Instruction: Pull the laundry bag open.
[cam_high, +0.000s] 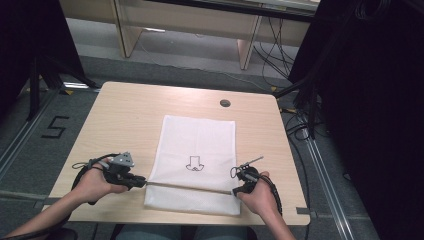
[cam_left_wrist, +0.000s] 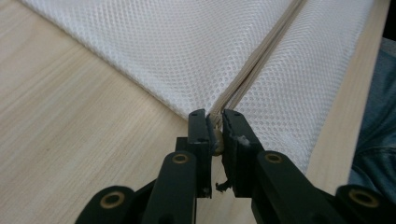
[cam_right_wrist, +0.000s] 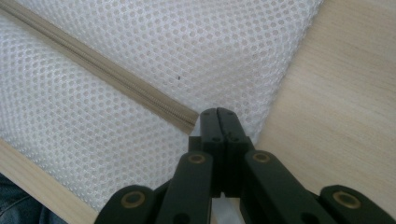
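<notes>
The left gripper (cam_left_wrist: 215, 122) is pinching the zipper pull (cam_left_wrist: 216, 140) at the mesh bag's (cam_high: 195, 145) near-left edge; the right gripper (cam_right_wrist: 218, 114) (jaws clamped on mesh) is anchoring the near-right end — next, probably, sliding the pull rightward.

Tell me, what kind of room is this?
Probably a lab or recording workspace, not a home: a plain wooden table stands on grey floor with a taped number, black curtains on both sides and loose cables behind.
</notes>
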